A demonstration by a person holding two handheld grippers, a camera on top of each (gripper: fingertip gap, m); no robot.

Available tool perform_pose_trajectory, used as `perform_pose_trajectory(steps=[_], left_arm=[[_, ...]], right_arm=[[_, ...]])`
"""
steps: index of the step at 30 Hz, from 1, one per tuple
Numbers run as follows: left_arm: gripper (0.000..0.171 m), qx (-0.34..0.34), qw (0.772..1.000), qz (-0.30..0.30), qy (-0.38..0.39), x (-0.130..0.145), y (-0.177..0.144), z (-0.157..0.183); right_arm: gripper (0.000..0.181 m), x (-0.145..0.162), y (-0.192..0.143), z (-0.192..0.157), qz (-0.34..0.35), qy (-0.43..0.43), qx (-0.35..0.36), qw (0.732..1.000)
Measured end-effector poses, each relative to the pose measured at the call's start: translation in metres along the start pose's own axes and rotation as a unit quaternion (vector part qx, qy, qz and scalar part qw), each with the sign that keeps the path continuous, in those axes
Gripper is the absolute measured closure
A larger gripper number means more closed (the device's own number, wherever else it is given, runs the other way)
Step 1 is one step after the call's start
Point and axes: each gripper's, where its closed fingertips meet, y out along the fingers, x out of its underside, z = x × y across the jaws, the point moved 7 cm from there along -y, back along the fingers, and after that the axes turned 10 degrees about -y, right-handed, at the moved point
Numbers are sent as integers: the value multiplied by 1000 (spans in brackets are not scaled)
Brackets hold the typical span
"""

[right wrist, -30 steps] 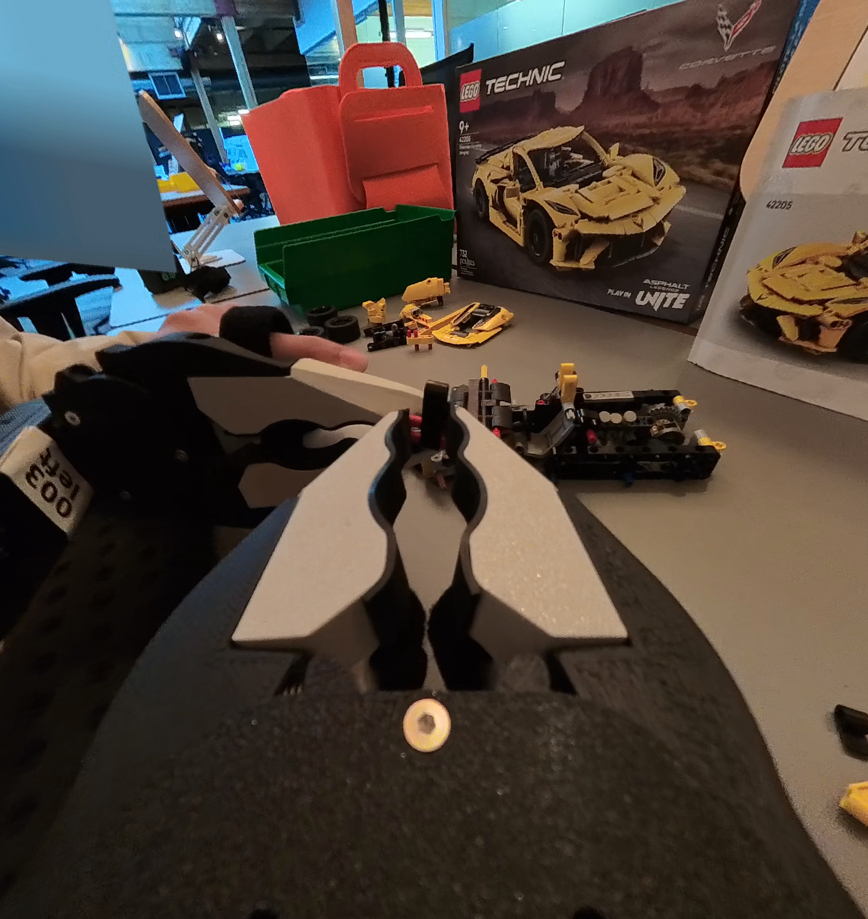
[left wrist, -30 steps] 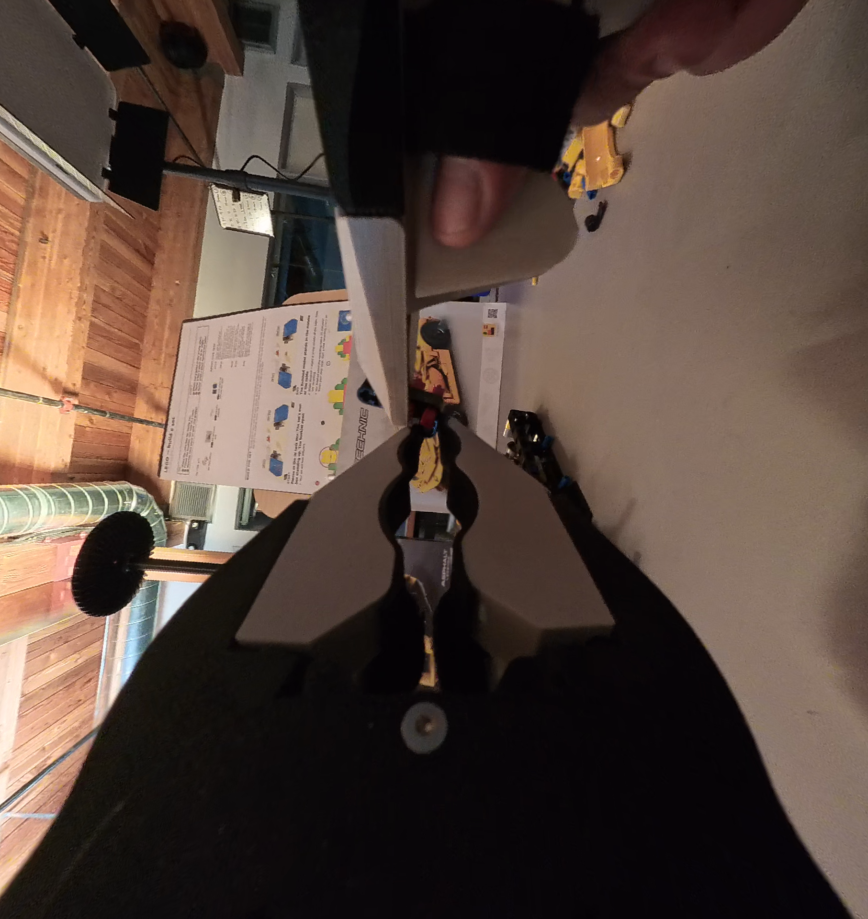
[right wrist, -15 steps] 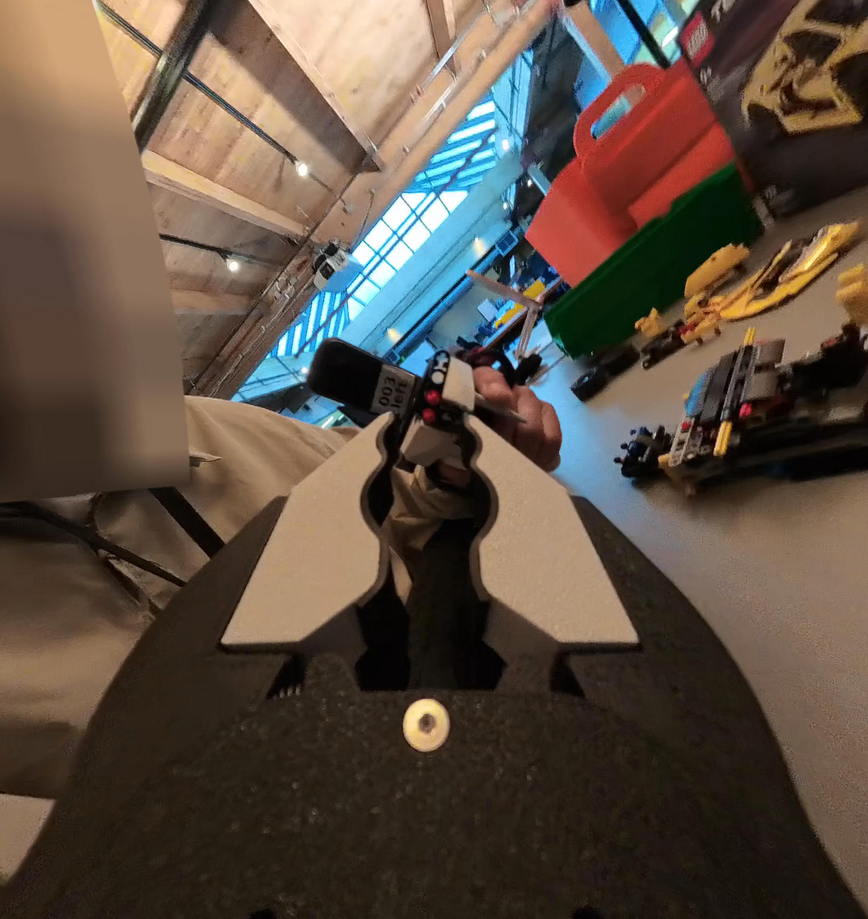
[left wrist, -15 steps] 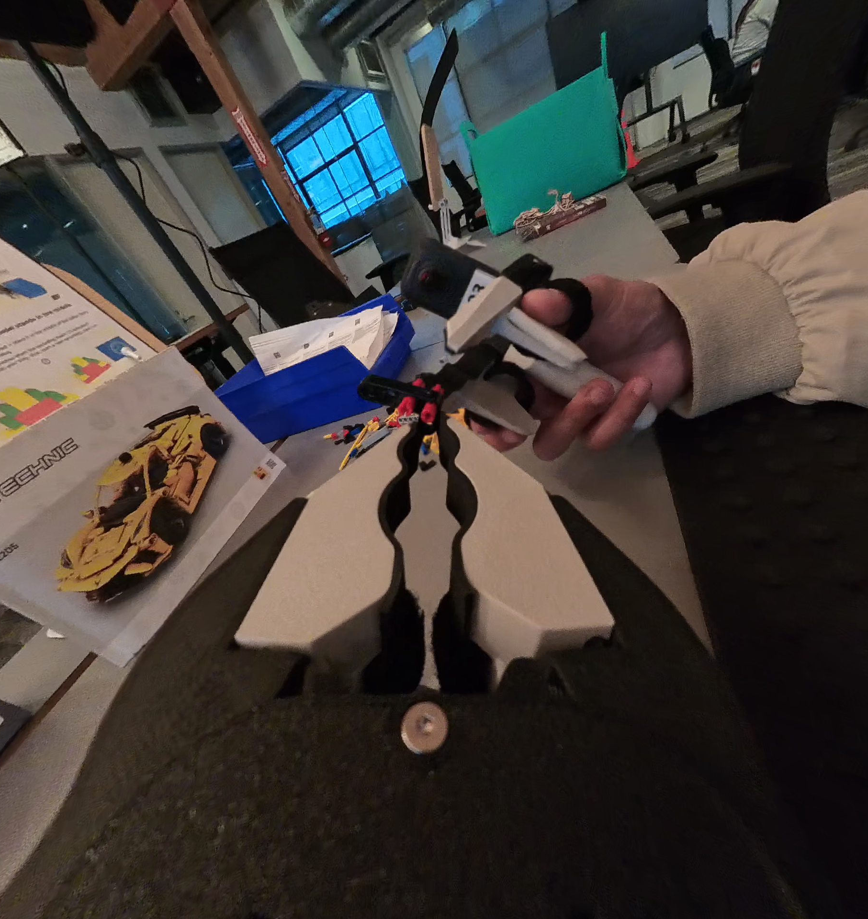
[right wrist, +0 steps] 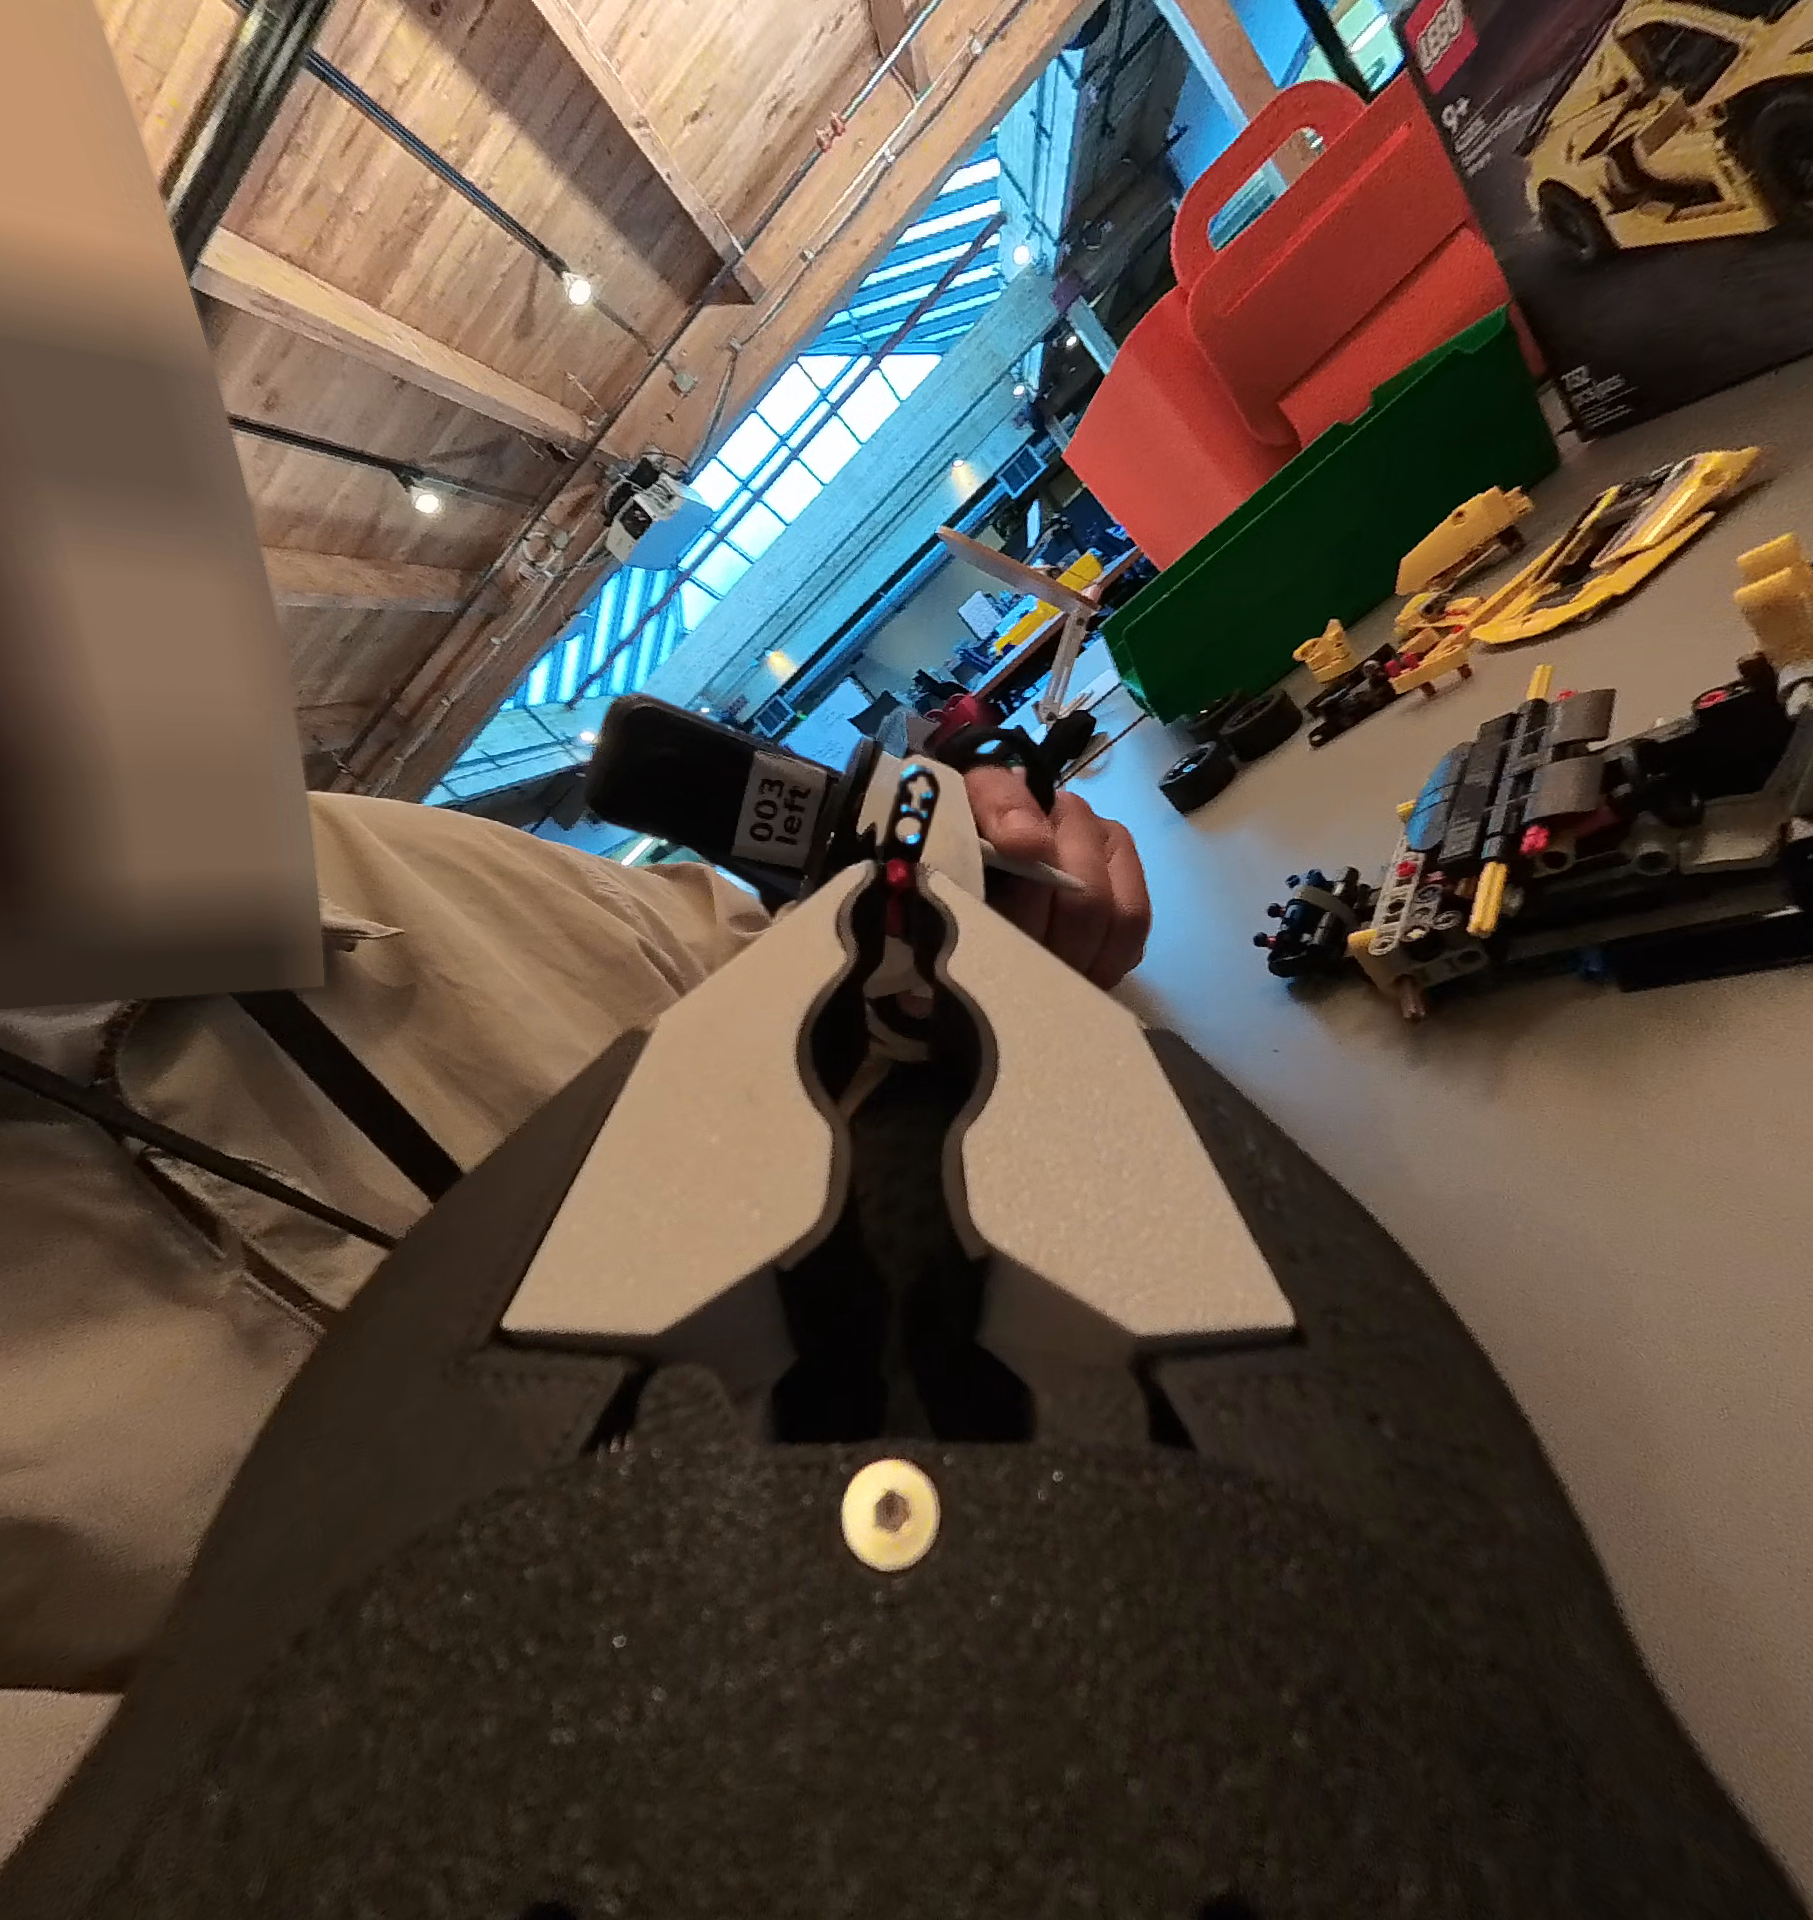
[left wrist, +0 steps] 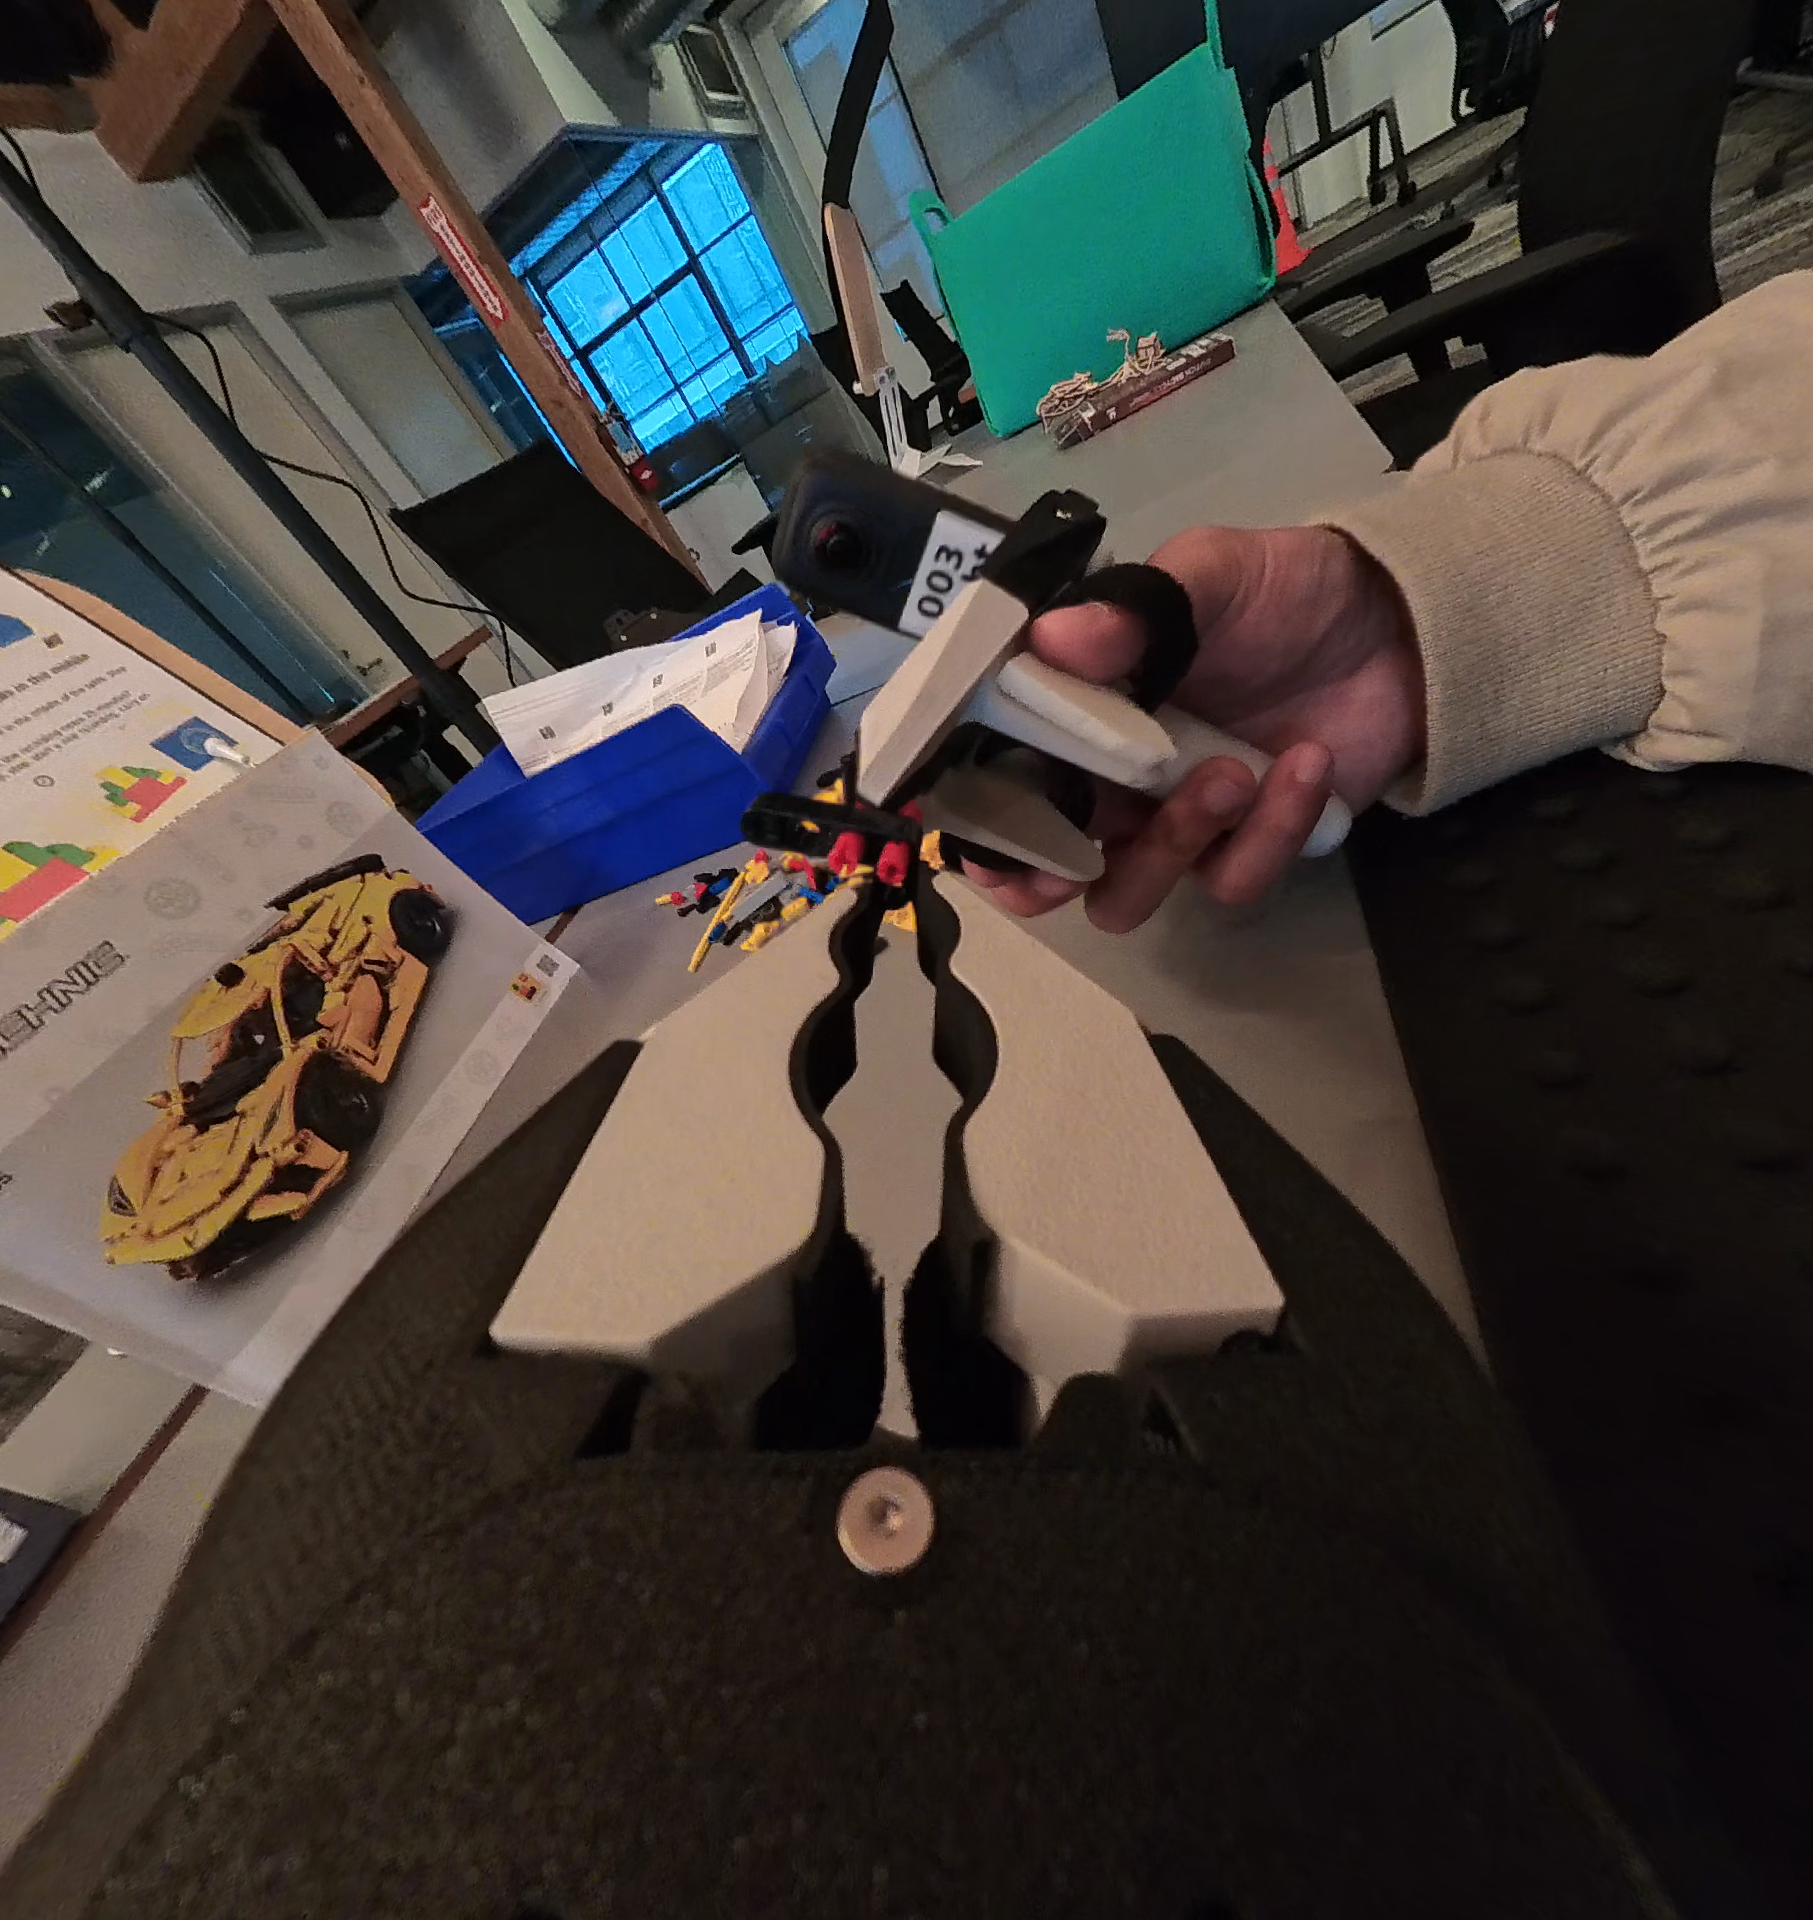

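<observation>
Left wrist view first: my left gripper (left wrist: 889, 894) pinches the end of a small black beam with red pins (left wrist: 837, 831), fingers closed on it. The right gripper (left wrist: 886, 795), held in a hand (left wrist: 1266, 717), clamps the same piece from beyond, above the grey table (left wrist: 1245, 987). A booklet (left wrist: 216, 1039) and blue bin (left wrist: 632, 800) lie left.

Right wrist view: my fingers grip that beam edge-on, well apart from the car chassis (right wrist: 1588, 831) and green bin (right wrist: 1328, 561).
</observation>
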Motion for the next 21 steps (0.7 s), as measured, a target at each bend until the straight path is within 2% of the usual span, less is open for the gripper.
perform_pose_trajectory(steps=[2, 3, 4, 5, 6, 8, 11, 13, 16, 21], left_arm=[[165, 37, 995, -16, -96, 4, 2, -2], [156, 70, 983, -29, -165, 6, 2, -5], [144, 106, 966, -31, -233, 6, 2, -9], [139, 133, 945, -17, -298, 4, 1, -15], [140, 147, 925, 3, -350, 3, 0, -22], [147, 169, 900, 26, -401, 3, -1, -29], [151, 188, 884, 28, -427, 4, -1, -28], [159, 180, 889, 23, -420, 6, 0, -28], [163, 189, 889, 19, -417, 6, -1, -28], [165, 186, 924, -11, -333, 11, -6, -26]], right_arm=[[179, 0, -1, 1, -9, -25, 24, 999], [179, -2, -3, 2, -4, -45, 39, 998], [179, -2, -4, 2, -6, -59, 48, 997], [179, -2, -3, 2, -12, -73, 55, 996], [179, -1, -2, 1, -15, -86, 56, 995], [179, 0, 3, -2, -25, -105, 57, 992], [180, 1, 5, -1, -29, -115, 65, 991], [180, 1, 4, -1, -28, -115, 68, 991], [178, 2, 5, -1, -27, -95, 57, 993], [179, 10, 5, 6, -52, -25, 40, 998]])
